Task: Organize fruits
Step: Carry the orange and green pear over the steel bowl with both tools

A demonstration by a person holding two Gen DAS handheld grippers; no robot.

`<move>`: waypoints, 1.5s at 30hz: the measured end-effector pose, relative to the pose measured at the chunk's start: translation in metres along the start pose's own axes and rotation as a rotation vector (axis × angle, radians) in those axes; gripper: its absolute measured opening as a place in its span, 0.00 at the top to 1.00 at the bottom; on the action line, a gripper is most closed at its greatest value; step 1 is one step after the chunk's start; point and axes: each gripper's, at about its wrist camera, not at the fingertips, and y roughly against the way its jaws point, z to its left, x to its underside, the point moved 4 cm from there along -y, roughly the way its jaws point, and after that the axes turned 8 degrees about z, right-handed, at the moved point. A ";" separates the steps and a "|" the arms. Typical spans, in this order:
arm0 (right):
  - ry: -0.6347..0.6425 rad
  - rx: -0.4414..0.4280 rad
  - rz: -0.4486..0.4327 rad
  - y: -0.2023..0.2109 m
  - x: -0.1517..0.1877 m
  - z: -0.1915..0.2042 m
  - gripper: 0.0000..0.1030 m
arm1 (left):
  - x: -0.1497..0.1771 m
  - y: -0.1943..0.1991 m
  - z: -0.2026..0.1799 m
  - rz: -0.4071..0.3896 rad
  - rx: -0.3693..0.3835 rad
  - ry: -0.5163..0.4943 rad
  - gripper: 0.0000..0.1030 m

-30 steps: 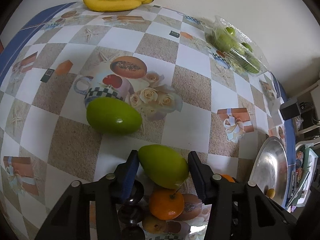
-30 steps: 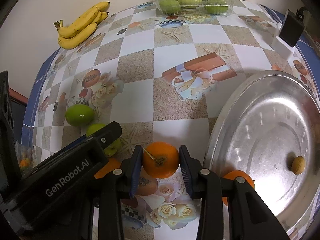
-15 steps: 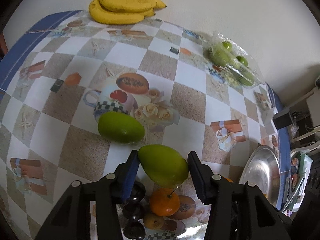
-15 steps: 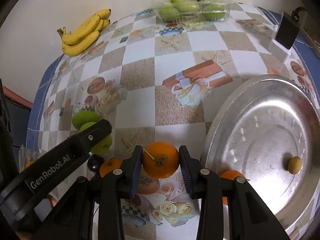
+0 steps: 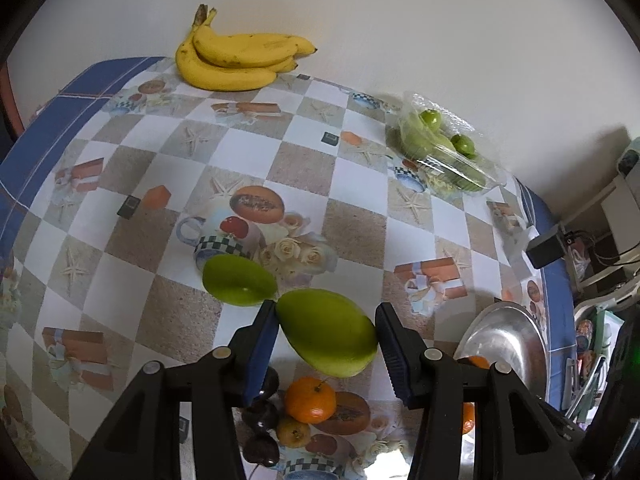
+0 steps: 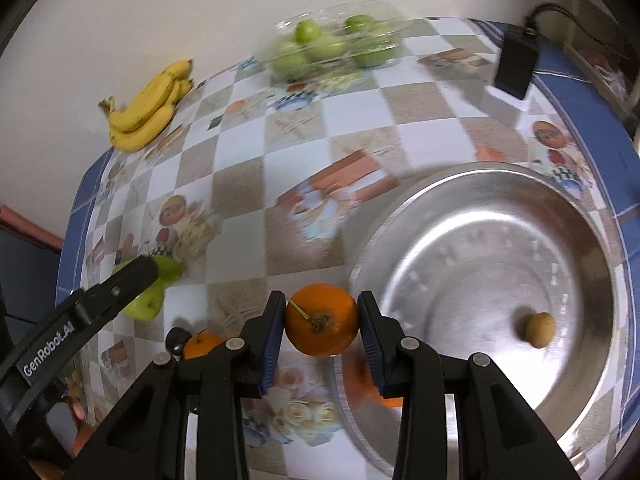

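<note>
Risk first: your left gripper [image 5: 326, 338] clamps green mango [image 5: 327, 332] by its rounded flanks — smooth skin could slip or roll out if you swing fast. Second mango [image 5: 239, 280] lies just behind it, on far side from metal tray [image 5: 520, 332]. Right gripper [image 6: 321, 320] grasps orange [image 6: 321, 319], held at tray's [image 6: 400, 240] near-left rim — drop early and it may strike rim, roll off. Small brown fruit [image 6: 540, 330] already inside tray.
</note>
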 end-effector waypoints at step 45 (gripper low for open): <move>-0.215 0.082 -0.014 0.003 -0.010 -0.129 0.62 | 0.074 -0.064 -0.166 0.032 -0.044 -0.507 0.50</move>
